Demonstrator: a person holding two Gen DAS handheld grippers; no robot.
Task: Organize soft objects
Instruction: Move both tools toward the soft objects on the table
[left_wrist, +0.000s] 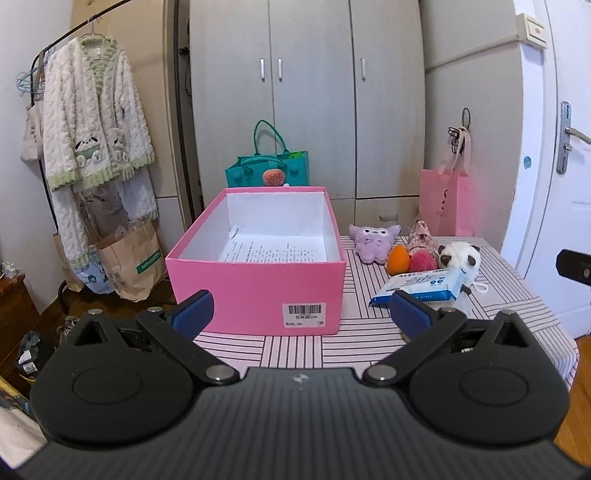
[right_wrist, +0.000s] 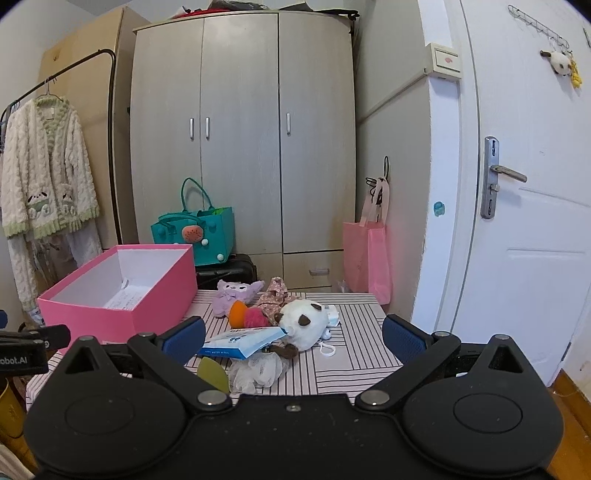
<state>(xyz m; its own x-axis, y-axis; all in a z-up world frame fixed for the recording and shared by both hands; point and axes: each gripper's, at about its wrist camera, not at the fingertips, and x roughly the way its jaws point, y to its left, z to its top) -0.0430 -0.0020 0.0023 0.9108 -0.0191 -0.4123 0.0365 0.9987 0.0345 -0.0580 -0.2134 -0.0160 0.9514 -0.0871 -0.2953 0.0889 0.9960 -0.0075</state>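
Left tongs (left_wrist: 301, 312): spread wide, holding nothing | Right tongs (right_wrist: 293, 338): spread wide, holding nothing | Pink box (left_wrist: 255, 291): frame centre, on striped desk (left_wrist: 332, 343) | Soft toys (left_wrist: 460, 258): heaped right of box, wipes packet (left_wrist: 417, 290) among them

Pink box (left_wrist: 255, 288) – striped tablecloth (left_wrist: 369, 332) – purple plush (left_wrist: 373, 240).

On the table (left_wrist: 369, 332) the shoe box (left_wrist: 255, 291) sits at the left edge, a printed sheet (left_wrist: 273, 251) in it. Right of it, toward the far edge, lie a plush toy (left_wrist: 373, 240), a sponge (left_wrist: 399, 259), a pompom (left_wrist: 422, 261) and a panda plush (left_wrist: 460, 258); a wipes pack (left_wrist: 417, 286) lies before them, leaning on the panda plush
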